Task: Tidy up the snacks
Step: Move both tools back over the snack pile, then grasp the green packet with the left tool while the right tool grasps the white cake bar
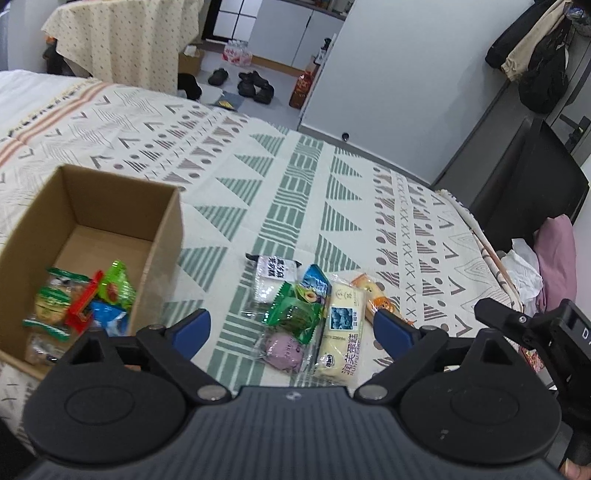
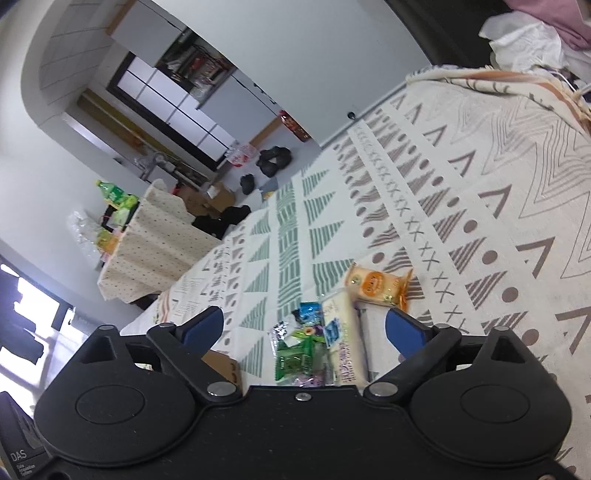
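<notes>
An open cardboard box sits on the patterned bedspread at the left and holds several wrapped snacks. A pile of loose snacks lies to its right: a white packet, a green packet, a purple one, a long cream cake packet and an orange packet. My left gripper is open and empty, hovering above the pile. My right gripper is open and empty, above the same pile, with the orange packet just beyond it. The right gripper's body shows at the right edge of the left wrist view.
The bedspread stretches far ahead. Past the bed's edge are shoes on the floor, a draped table and a grey wall panel. A black chair and pink cloth stand at the right.
</notes>
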Tool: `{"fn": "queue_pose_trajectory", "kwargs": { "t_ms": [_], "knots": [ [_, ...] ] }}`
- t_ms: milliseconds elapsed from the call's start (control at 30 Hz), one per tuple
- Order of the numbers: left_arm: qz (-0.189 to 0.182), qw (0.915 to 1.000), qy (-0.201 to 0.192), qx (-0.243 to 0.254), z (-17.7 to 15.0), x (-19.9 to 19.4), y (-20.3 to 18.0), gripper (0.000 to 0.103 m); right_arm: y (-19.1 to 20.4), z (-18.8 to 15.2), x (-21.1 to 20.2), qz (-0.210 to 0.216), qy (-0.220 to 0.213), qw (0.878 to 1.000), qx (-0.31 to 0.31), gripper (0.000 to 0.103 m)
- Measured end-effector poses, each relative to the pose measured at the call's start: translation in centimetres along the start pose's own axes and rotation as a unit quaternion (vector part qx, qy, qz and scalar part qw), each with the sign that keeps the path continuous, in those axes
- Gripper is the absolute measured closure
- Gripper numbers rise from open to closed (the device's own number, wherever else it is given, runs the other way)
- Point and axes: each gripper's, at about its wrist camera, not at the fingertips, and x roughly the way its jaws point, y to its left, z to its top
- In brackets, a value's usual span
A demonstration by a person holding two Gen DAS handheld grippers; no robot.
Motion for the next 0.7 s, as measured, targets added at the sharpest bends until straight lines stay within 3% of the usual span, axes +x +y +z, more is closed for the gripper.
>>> {"fn": "queue_pose_trajectory", "kwargs": {
  "t_ms": [233,400,700],
  "knots": [
    [-0.014,0.9995,0.027,-0.003,0.1,4.1,0.0,0.020,-0.9,0.1,2.2,-0.031,0.016,0.999,0.007,0.013],
    [-0.023,0.9985,0.050,-0.009,0.2,7.0,0.4,0.038,-1.2,-0.3,4.5,-0.045,0.045,0.998,0.007,0.022],
    [-0.027,0.9966,0.076,-0.016,0.3,10.9,1.0,0.044,-1.3,-1.0,8.6,-0.071,0.091,0.993,0.004,0.030]
  ]
}}
